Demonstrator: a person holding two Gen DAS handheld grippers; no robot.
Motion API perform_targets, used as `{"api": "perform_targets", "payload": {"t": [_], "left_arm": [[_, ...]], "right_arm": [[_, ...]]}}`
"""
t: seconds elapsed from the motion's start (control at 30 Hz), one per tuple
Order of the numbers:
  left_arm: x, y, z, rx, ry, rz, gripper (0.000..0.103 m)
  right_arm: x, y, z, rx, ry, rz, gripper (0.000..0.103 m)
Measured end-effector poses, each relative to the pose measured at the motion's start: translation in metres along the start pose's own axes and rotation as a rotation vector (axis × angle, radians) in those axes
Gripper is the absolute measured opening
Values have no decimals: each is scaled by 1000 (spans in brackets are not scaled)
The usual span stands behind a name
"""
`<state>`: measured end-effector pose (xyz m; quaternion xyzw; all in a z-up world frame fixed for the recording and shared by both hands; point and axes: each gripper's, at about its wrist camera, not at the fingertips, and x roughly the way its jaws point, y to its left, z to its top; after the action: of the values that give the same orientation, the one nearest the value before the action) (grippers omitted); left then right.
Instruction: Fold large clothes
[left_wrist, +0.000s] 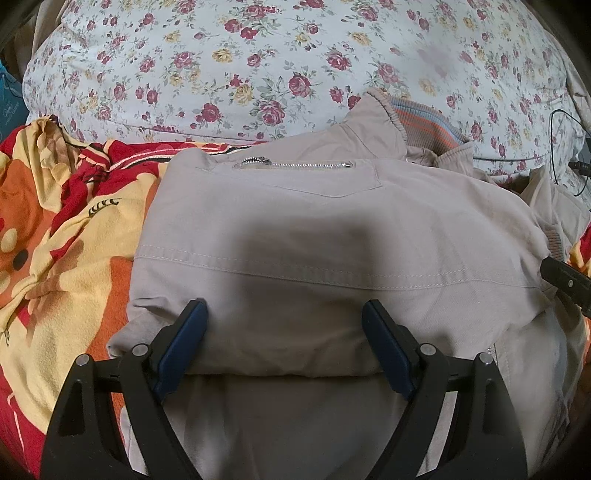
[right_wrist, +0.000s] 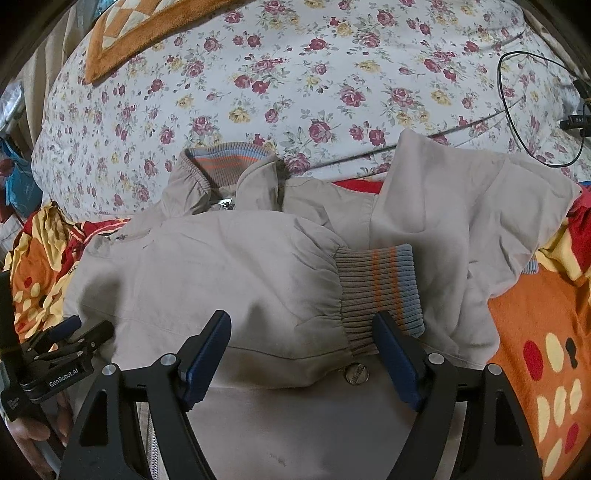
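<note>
Left wrist view: one beige jacket (left_wrist: 332, 229), lying on a red, orange and yellow cartoon-print blanket (left_wrist: 55, 229) with a floral bedsheet (left_wrist: 229, 66) behind it. The jacket was laid with a sleeve folded across its body; a silver zip pocket (left_wrist: 291, 163) showed near the upper edge, and a ribbed collar (left_wrist: 424, 122) striped grey, blue and orange stood at the far side. The left gripper (left_wrist: 284, 339) hung over the near fold of the sleeve, jaws set wide apart with blue pads either side of the cloth and nothing pinched between them. A black part of the other tool entered at the right edge, touching the jacket's side. A black cable (left_wrist: 565, 147) lay on the sheet at far right. Right wrist view: the same jacket (right_wrist: 207, 273) filled the centre, the folded sleeve ending in a ribbed cuff (right_wrist: 376, 291) with orange and blue bands, the cuff resting on the jacket front. The second sleeve (right_wrist: 465, 206) lay spread to the right, partly over the blanket (right_wrist: 535, 332). The right gripper (right_wrist: 301, 354) stood with jaws spread apart, one pad at the sleeve's lower edge and the other just beside the cuff, holding nothing. A metal snap button (right_wrist: 356, 373) showed below the sleeve hem. The left gripper (right_wrist: 66, 339) appeared at the left margin, its jaw state unclear from here. An orange patterned cushion (right_wrist: 147, 29) lay on the floral sheet (right_wrist: 332, 74) at upper left.
</note>
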<state>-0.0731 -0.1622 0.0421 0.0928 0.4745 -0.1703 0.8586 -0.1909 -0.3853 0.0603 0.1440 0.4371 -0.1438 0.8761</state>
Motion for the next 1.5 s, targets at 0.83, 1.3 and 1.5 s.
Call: {"api": "perform_targets", "payload": {"t": [0.83, 1.3, 1.5], "left_arm": [[-30, 31, 13, -143, -56, -76, 87], [-14, 26, 11, -107, -25, -46, 87], [-20, 34, 15, -144, -35, -54, 87]], "right_arm": [[-75, -212, 24, 475, -142, -72, 75], [-2, -231, 65, 437, -143, -41, 13], [-57, -228, 64, 423, -271, -52, 4]]}}
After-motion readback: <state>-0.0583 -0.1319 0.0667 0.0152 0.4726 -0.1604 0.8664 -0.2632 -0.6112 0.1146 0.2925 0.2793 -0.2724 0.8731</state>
